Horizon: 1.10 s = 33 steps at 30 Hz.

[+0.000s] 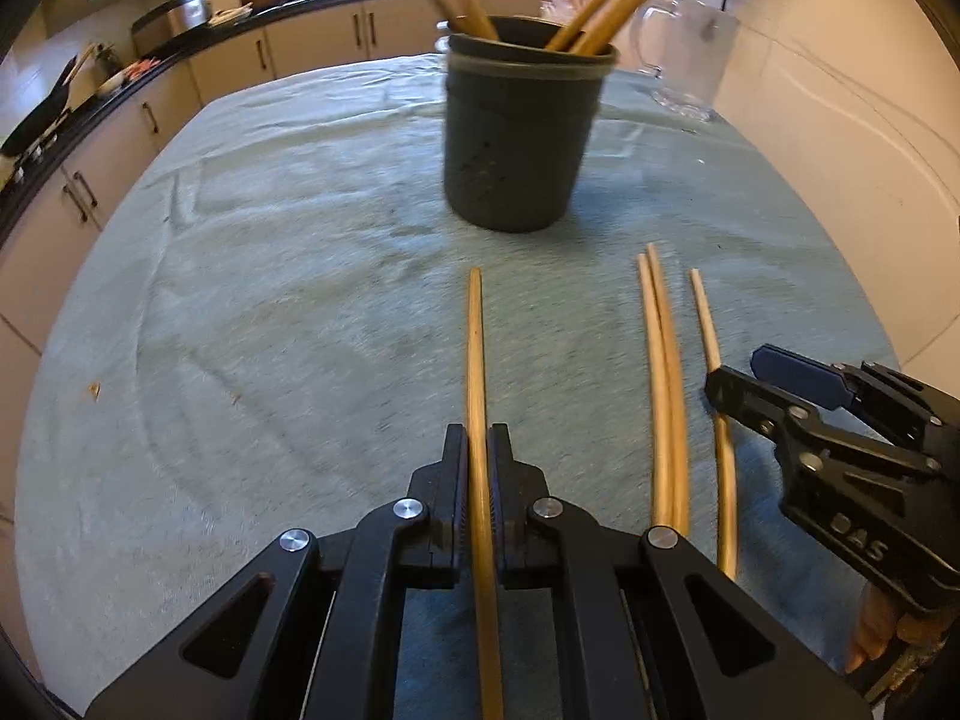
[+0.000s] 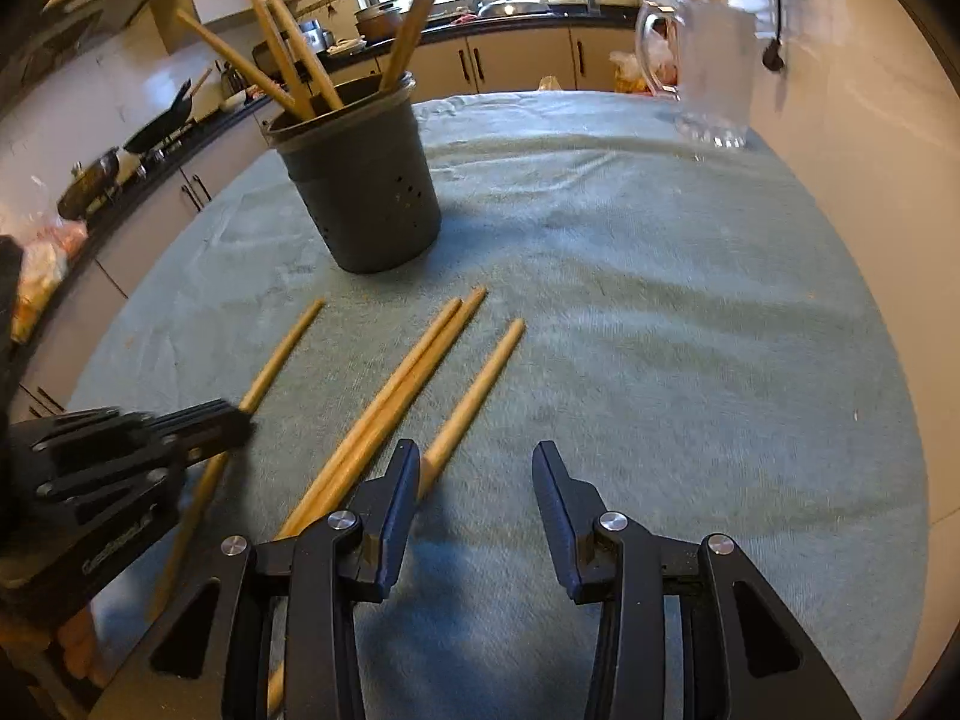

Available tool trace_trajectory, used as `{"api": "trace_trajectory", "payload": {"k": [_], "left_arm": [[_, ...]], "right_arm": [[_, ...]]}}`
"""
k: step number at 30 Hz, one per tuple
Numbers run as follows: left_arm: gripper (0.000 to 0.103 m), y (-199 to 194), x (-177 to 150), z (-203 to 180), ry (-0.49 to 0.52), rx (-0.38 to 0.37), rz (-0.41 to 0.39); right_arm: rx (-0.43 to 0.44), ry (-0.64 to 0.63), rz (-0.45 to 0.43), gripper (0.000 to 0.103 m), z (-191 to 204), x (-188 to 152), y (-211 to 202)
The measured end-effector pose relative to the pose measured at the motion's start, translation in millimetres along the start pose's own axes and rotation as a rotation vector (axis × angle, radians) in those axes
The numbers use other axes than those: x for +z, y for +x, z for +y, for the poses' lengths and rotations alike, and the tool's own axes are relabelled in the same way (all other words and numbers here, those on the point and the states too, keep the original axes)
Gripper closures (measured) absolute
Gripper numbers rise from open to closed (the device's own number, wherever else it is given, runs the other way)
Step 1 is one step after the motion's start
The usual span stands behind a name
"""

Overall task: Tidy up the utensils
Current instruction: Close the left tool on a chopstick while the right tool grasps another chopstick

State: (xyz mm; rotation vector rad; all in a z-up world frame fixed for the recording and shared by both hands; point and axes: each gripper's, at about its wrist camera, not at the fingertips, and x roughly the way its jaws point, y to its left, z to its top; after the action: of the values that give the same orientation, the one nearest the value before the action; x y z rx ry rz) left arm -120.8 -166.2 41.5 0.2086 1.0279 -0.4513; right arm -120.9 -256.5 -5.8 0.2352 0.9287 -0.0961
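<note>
A dark grey utensil holder (image 1: 516,138) stands on the cloth-covered table and holds several wooden chopsticks; it also shows in the right wrist view (image 2: 360,180). My left gripper (image 1: 478,438) is shut on one wooden chopstick (image 1: 476,348), which runs forward between the pads toward the holder. Three more chopsticks lie on the cloth to its right: a touching pair (image 1: 663,372) and a single one (image 1: 714,372). In the right wrist view the pair (image 2: 408,378) and the single (image 2: 474,396) lie ahead-left of my open, empty right gripper (image 2: 474,456). The left gripper (image 2: 198,420) and its chopstick (image 2: 282,348) appear at the left.
A clear glass pitcher (image 1: 690,60) stands at the far right of the table, also in the right wrist view (image 2: 708,66). The blue-green cloth (image 1: 270,300) covers the table. A white wall runs along the right. Kitchen counters with pans (image 1: 180,42) lie beyond the table's left and far edges.
</note>
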Motion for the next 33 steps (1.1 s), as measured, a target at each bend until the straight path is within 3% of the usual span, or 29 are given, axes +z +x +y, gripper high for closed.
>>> {"api": "trace_trajectory", "payload": {"k": [2,4,9,12,16,22,33], "left_arm": [[0.097,-2.2,-1.5,7.6,-0.031,-0.022,0.001],[0.097,0.8,-0.2,9.8,-0.066,-0.048,0.008],[0.096,-2.3,-4.9,20.2,-0.102,-0.118,0.061],[0.096,-1.8,-2.5,28.6,-0.123,-0.166,0.121],[0.096,-2.7,1.3,34.8,-0.129,-0.179,0.161],[0.093,7.7,13.4,43.3,-0.175,-0.219,0.286],[0.093,27.4,45.9,40.2,-0.178,-0.194,0.292]], "right_arm": [[-0.06,-0.046,-0.004,0.062,9.4,2.3,4.5],[-0.108,-0.084,-0.003,0.082,14.9,3.0,6.3],[-0.115,-0.083,0.044,0.09,4.3,-1.1,-3.2],[-0.117,-0.073,0.063,0.089,-6.1,-6.6,-8.1],[-0.114,-0.017,0.09,0.075,-25.3,-10.8,-16.0],[-0.122,0.038,0.142,0.074,-40.4,-2.2,-14.0],[-0.202,0.076,0.224,0.074,-44.4,35.1,12.5]]}}
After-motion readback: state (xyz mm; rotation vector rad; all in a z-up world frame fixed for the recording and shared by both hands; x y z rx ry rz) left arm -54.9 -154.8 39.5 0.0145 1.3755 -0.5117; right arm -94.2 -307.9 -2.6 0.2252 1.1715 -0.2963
